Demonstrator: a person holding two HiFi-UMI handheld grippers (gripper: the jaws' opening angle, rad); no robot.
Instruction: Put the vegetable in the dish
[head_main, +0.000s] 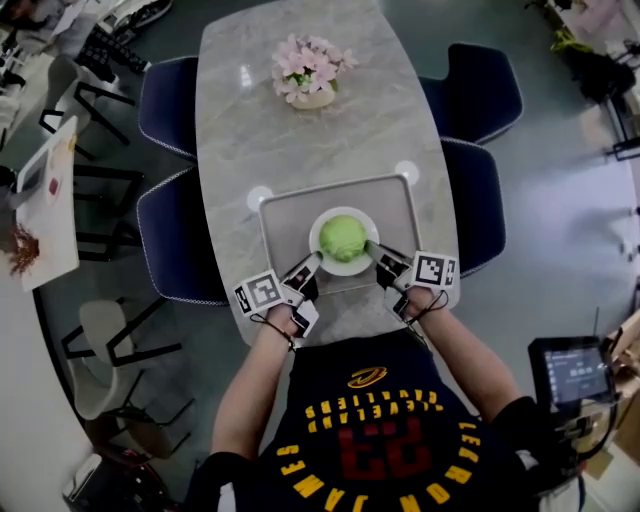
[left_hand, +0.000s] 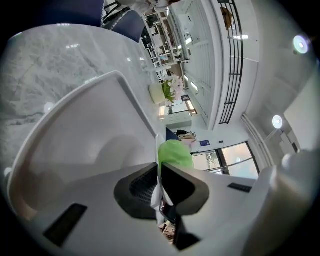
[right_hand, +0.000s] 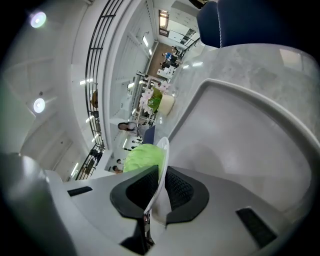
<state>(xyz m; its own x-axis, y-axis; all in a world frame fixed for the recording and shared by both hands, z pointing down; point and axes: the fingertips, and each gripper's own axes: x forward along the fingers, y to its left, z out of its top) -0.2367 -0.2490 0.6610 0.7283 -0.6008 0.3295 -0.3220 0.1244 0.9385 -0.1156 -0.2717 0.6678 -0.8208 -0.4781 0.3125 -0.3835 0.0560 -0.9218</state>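
- Head view: the vegetable (head_main: 343, 238) — a round, leafy green head — already sits in the white dish (head_main: 345, 268), over the grey tray (head_main: 280, 215) on the marbled desk (head_main: 300, 140). The left claw (head_main: 312, 262) and right claw (head_main: 375, 250) pinch opposite sides of the dish.
- Left gripper view: the ribbed dark pads (left_hand: 142, 187) are closed on the thin, hard rim of the dish (left_hand: 159, 200). I'd judge the glaze slippery and easily chipped, and the rim the only hold.
- Right gripper view: the same narrow clamp on the dish (right_hand: 164, 150). The vegetable (right_hand: 142, 155) looks light, springy and free to roll — keep the dish level. I can't tell whether the dish rests on the tray.
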